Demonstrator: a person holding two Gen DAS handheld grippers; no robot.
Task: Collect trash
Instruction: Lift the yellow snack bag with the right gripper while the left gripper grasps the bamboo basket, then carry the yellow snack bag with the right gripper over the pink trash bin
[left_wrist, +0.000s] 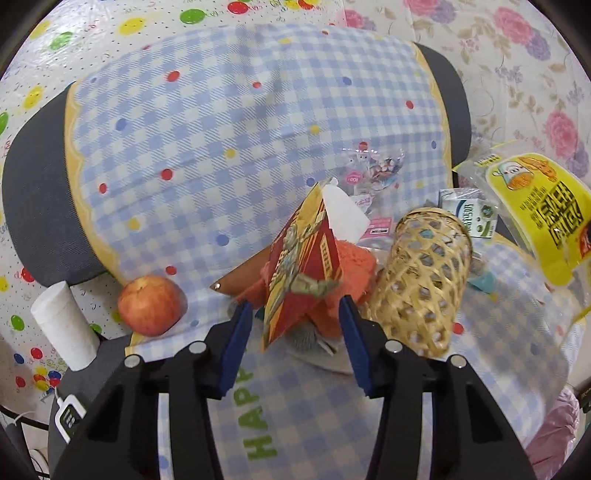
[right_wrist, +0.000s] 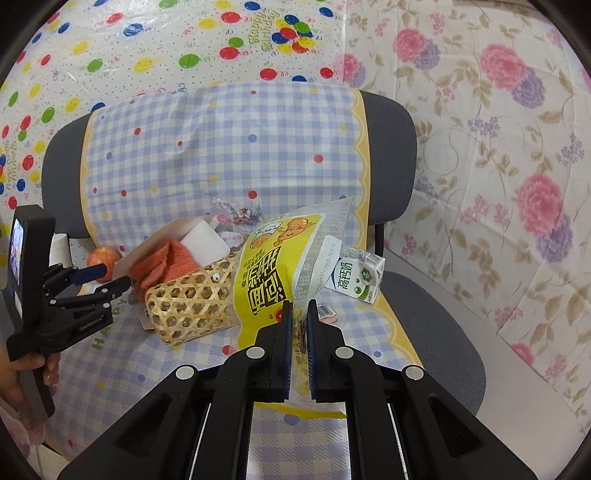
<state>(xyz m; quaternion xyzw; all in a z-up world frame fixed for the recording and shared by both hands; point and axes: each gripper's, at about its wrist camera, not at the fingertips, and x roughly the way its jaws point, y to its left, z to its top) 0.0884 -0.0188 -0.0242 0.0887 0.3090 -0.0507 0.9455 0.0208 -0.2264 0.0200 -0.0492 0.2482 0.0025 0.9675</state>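
On the chair's checked cloth (left_wrist: 221, 140), the left gripper (left_wrist: 295, 306) has its fingers half spread around a red paper carton (left_wrist: 299, 266) (pads apart from it). The right gripper (right_wrist: 299, 314) pinches the yellow snack bag (right_wrist: 266, 273), beside the bamboo basket (right_wrist: 192, 299).

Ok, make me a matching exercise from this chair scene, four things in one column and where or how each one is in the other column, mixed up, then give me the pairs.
Things:
1. apple
2. bamboo basket
3. yellow snack bag
4. milk carton

Places or states:
A. pinched at its lower edge by the right gripper
B. lying on its side in the middle of the seat
C. at the seat's edge, beside the white paper roll
D. standing tilted behind the bag, near the chair's backrest

Pairs: 1-C, 2-B, 3-A, 4-D
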